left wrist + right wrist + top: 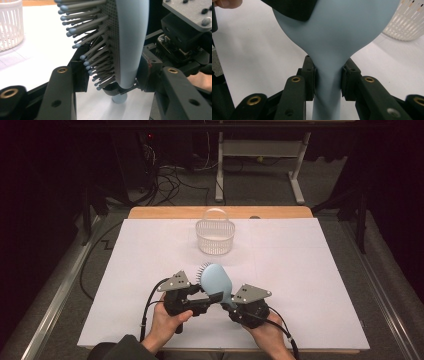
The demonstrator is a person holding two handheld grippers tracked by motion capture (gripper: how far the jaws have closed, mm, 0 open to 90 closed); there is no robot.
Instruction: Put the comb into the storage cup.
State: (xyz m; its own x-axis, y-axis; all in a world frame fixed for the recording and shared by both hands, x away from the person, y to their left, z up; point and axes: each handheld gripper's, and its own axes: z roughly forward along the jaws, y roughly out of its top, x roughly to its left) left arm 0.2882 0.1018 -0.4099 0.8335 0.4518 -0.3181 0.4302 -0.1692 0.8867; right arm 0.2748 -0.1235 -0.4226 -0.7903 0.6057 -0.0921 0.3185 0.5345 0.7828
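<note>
Now the brush hangs over the table between both claws — right claw clenched on its neck, left claw grasping its head — so release one side only once the other grips firmly.

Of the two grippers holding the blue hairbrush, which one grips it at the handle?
The right gripper: its fingers clamp the narrow handle neck of the hairbrush. The left gripper instead holds the head, one finger among the bristles, one on the smooth back.

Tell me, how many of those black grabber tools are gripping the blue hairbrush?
2. The left gripper clamps the hairbrush across its head; the right gripper clamps its handle neck, both near the table's front edge.
</note>
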